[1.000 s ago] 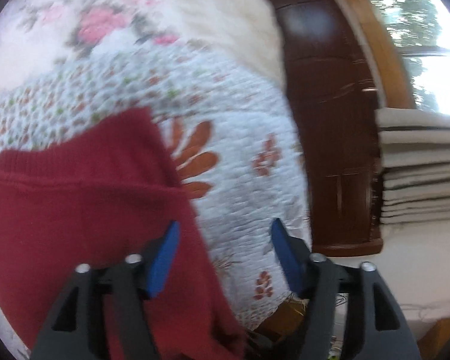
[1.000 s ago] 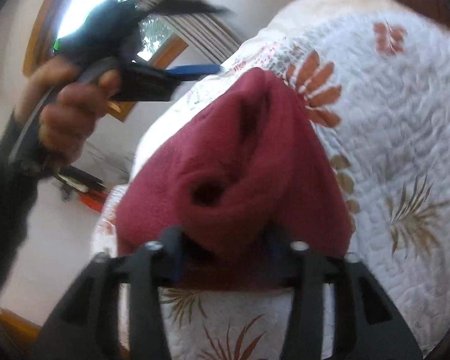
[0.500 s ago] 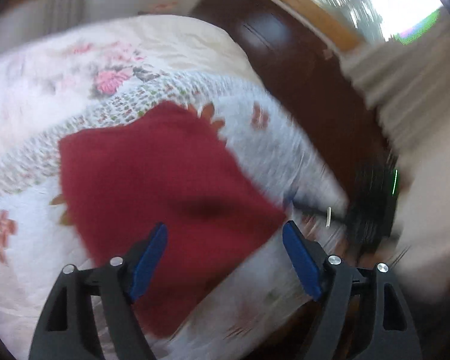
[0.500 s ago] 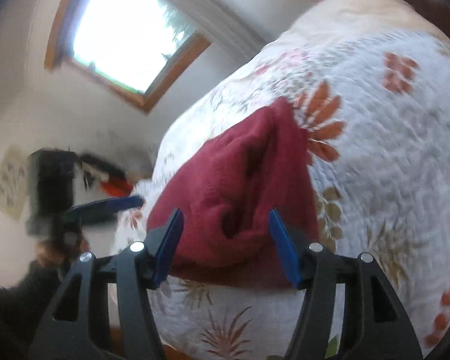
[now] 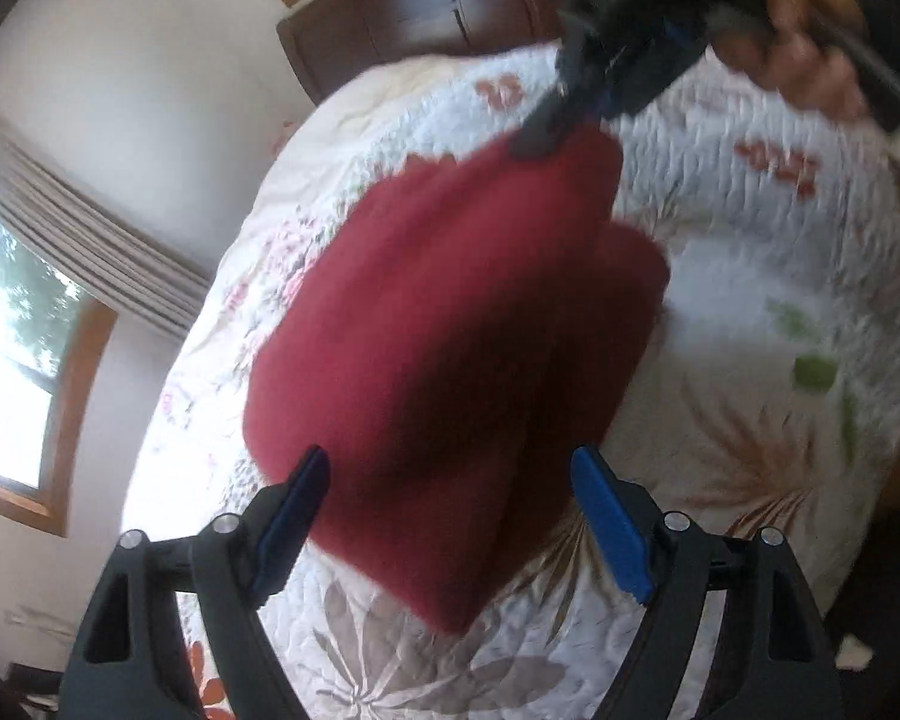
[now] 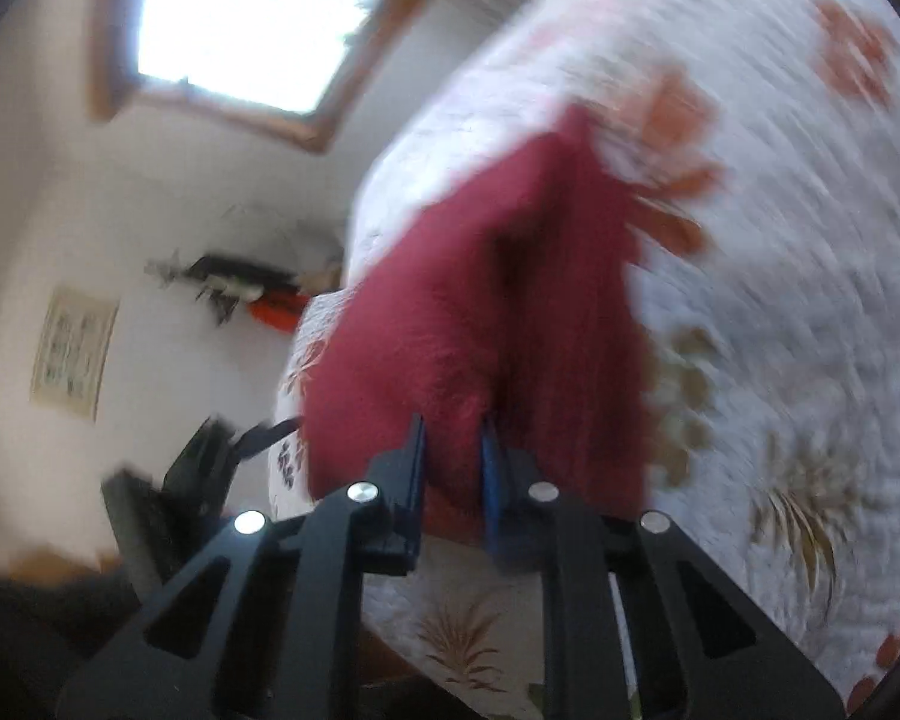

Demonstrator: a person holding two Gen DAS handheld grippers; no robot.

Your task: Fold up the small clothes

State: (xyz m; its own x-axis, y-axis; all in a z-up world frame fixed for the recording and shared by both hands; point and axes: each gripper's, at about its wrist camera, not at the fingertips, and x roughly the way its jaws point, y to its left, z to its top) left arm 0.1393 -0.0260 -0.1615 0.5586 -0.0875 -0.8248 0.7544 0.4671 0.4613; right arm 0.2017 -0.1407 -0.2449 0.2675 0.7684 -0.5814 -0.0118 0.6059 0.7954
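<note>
Left wrist view: left gripper (image 5: 450,510) spread wide, holding nothing, blue pads either side of the near end of the one dark red garment (image 5: 450,324). Lies on the quilted bed (image 5: 750,276), around the middle of the quilt, one blunt corner pointing at the camera, apparently doubled over with a second layer showing along its right side. At its far end — towards the dark wooden headboard (image 5: 426,6) — right gripper (image 5: 549,132) pinching the cloth, a blurred hand (image 5: 810,60) behind it. One window (image 5: 12,354) with pleated curtain at the left.

Right wrist view: right gripper (image 6: 453,456) pressed nearly together on a bunched fold of the red garment (image 6: 486,300), cloth clearly caught between the pads and rising in a ridge from the quilt. Left gripper (image 6: 228,450) only a dark blur low at the left, off the bed's edge; state not readable here. One window (image 6: 252,18) on the wall, one small framed picture (image 6: 72,348) beside it.

Step in hand, as a judgement: mid-fold, one end pinched and the other about to be taken. Next move calls for closing the left gripper on the near corner or edge, then carrying both ends together so the layers stay square — not dragging the quilt along.

Count: one garment, two grippers, one bed.
</note>
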